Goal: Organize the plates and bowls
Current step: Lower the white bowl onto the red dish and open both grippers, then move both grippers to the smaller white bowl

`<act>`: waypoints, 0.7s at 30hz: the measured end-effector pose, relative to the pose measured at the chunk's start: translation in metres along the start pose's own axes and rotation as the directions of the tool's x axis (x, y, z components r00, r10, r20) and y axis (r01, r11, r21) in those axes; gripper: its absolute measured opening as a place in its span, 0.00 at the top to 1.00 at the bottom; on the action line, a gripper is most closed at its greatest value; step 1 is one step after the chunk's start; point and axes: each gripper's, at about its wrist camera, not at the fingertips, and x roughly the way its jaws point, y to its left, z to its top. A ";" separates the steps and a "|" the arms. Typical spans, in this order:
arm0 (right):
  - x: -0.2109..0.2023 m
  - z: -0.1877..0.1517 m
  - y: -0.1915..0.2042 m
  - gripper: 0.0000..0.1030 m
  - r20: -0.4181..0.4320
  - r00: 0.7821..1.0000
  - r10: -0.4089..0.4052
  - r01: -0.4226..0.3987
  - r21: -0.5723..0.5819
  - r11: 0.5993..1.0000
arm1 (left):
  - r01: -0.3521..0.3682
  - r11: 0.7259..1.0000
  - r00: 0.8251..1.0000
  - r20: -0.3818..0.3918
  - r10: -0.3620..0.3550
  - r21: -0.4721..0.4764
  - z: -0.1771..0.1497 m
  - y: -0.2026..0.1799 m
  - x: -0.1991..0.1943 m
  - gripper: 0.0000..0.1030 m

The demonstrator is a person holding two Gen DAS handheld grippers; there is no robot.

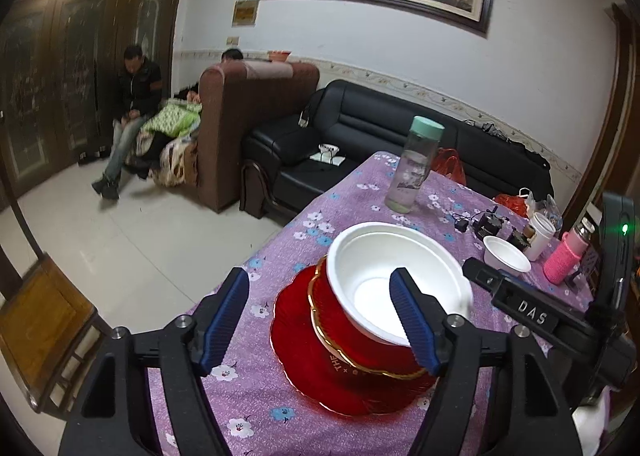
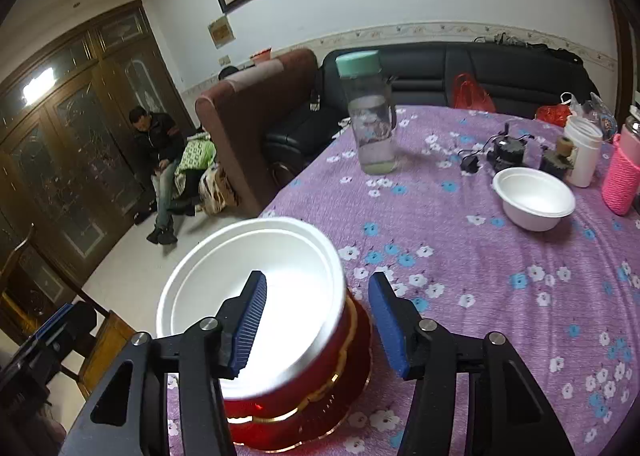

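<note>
A large white foam bowl [image 1: 384, 280] sits tilted in a red gold-rimmed bowl [image 1: 356, 344], which rests on a red plate [image 1: 296, 340] near the table's left edge. My left gripper [image 1: 320, 320] is open, its jaws either side of the stack's near-left part. In the right wrist view the white bowl [image 2: 276, 280] sits in the red bowl [image 2: 332, 384]; my right gripper [image 2: 316, 320] is open, its jaws astride the white bowl's right rim. My right gripper also shows in the left wrist view [image 1: 520, 304]. A small white foam bowl [image 2: 534, 200] stands apart at the far right, also in the left wrist view [image 1: 506, 256].
The table has a purple flowered cloth [image 2: 500, 288]. A clear bottle with a green cap [image 2: 370, 116] stands at the back. A pink-sleeved flask [image 2: 624, 176], a white cup [image 2: 582, 148] and black gadgets [image 2: 508, 148] crowd the far right. Sofas and a wooden chair [image 1: 44, 328] stand beyond the left edge.
</note>
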 end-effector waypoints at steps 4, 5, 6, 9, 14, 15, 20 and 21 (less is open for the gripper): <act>-0.020 -0.001 -0.011 0.40 0.031 1.000 -0.008 0.007 0.008 1.000 | -0.042 0.996 0.997 0.069 0.036 0.082 -0.005 -0.029 -0.018 0.29; -0.025 -0.002 -0.014 0.40 0.037 0.999 -0.011 0.011 0.010 1.000 | -0.050 0.994 0.995 0.085 0.042 0.099 -0.007 -0.036 -0.022 0.29; -0.030 -0.003 -0.017 0.40 0.043 0.999 -0.014 0.013 0.013 1.000 | -0.058 0.992 0.994 0.101 0.047 0.116 -0.008 -0.042 -0.027 0.29; -0.044 -0.006 -0.027 0.39 0.056 0.998 -0.015 0.014 0.024 1.000 | -0.078 0.982 0.988 0.145 0.053 0.171 -0.014 -0.062 -0.041 0.28; -0.068 -0.009 -0.042 0.38 0.095 0.995 -0.027 0.026 0.017 1.000 | -0.097 0.962 0.980 0.191 0.048 0.255 -0.022 -0.094 -0.055 0.26; -0.073 -0.010 -0.044 0.37 0.103 0.994 -0.030 0.028 0.018 0.999 | -0.097 0.959 0.980 0.194 0.045 0.267 -0.024 -0.099 -0.056 0.25; -0.088 -0.010 -0.059 0.34 0.128 0.991 -0.038 0.035 0.025 0.999 | -0.087 0.949 0.981 0.194 0.028 0.304 -0.028 -0.121 -0.058 0.25; -0.090 -0.010 -0.063 0.34 0.131 0.991 -0.039 0.035 0.030 0.999 | -0.084 0.947 0.981 0.193 0.024 0.311 -0.028 -0.127 -0.057 0.25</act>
